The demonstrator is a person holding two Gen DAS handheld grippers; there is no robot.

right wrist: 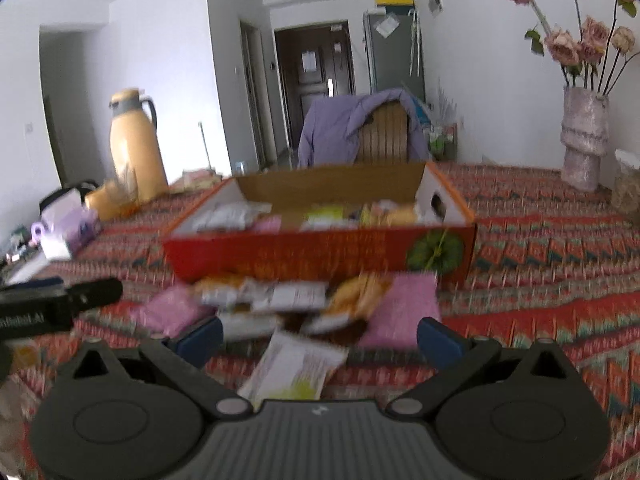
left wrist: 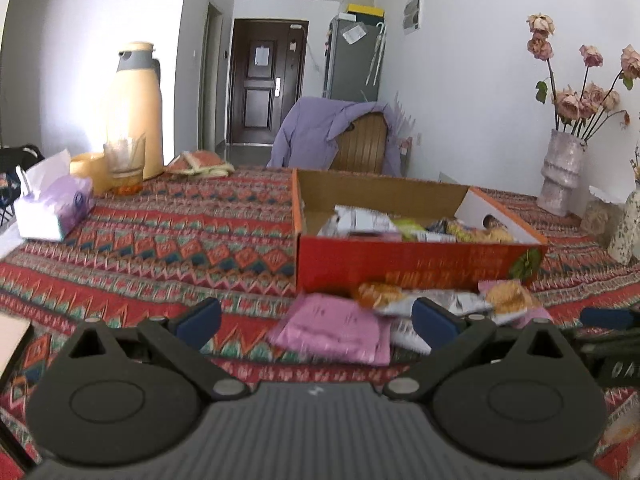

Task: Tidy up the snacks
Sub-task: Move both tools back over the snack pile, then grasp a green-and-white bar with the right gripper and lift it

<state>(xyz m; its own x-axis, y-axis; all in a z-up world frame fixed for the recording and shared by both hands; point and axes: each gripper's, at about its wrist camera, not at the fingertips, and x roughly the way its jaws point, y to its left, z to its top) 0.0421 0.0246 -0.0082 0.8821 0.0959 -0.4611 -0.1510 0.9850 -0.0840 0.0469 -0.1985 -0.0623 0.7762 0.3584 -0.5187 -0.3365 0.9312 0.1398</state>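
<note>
- I judge the job partly done: several packets already lie inside the red cardboard box [right wrist: 320,254], mostly along its near wall and toward the right end, and there is bare cardboard toward the back.
- What is left is the loose pile of snack packets [right wrist: 288,300] on the patterned tablecloth [right wrist: 560,264], lying just in front of the box's near wall.
- My left gripper [left wrist: 316,318] has its jaws spread wide and grips nothing; it hangs over the pink packet [left wrist: 340,328] at the left end of the pile.
- My right gripper [right wrist: 320,336] is likewise wide apart and empty, with the white packet [right wrist: 296,364] between its blue pads [right wrist: 438,344], nearest to me.
- The white packet has its long axis running away from me, slanted, its far end leaning right toward the box.
- The second pink packet [right wrist: 404,308] lies flat at the right end of the pile, its long axis also running roughly toward the box.
- The pictures are smeared, so I cannot read any labels or count the packets.
- The box's long side runs across my view, open top upward.
</note>
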